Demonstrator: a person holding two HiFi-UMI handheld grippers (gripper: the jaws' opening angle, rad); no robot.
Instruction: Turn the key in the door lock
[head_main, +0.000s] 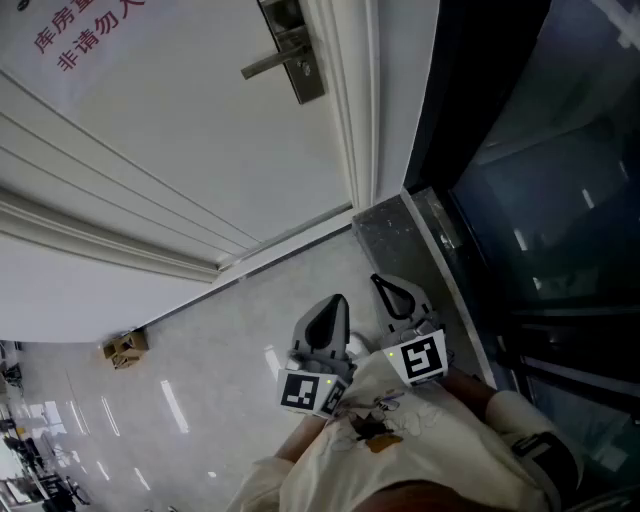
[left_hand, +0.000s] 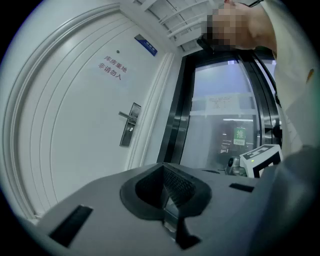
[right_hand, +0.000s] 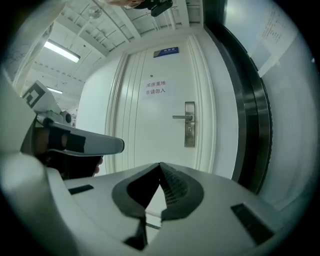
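Left gripper (left_hand: 162, 167) & right gripper (right_hand: 160, 165) both w/ jaws together, nothing btwn, held side by side well apart from door (head_main: 180, 150); door lock (right_hand: 189, 132) at door's right edge, under lever handle (right_hand: 180, 117).

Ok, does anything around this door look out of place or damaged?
Only a small brown cardboard-looking box lies loose on the glossy floor at the foot of the white wall, left of the door. The door handle sits level and nothing looks damaged.
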